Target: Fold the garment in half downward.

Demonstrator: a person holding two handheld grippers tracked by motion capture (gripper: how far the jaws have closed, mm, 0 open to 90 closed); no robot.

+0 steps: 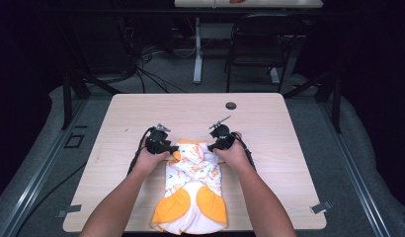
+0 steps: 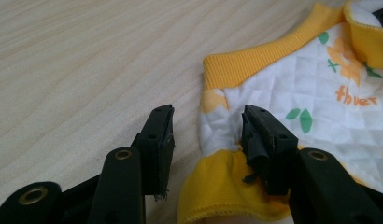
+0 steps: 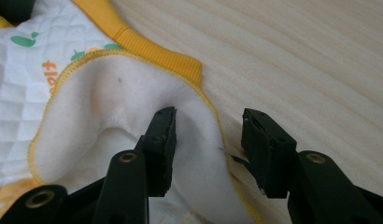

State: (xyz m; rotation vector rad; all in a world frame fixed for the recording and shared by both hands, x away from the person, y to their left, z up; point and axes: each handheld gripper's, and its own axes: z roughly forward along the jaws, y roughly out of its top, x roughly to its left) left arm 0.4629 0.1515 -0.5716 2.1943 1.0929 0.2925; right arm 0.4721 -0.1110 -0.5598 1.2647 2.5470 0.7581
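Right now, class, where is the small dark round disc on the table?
In the high view, the dark round disc lies near the table's far edge, slightly right of centre, beyond the right hand-held gripper and the baby garment.

Garment (image 1: 193, 185) was white quilted fabric w/ orange flowers, green leaves & orange lettering; ribbed cuffs & trim were yellow-orange, w/ two big orange patches at the near end. Its turned-out lining (image 3: 133, 121) was plain white, edged in yellow stitching, w/ a tiny dark speck, maybe lint. Table (image 1: 141, 108) was pale wood grain, w/ a small dark round spot (image 1: 231, 105) near the far edge. Both grippers, left (image 2: 208, 123) & right (image 3: 208, 126), were black w/ brass-coloured rivets
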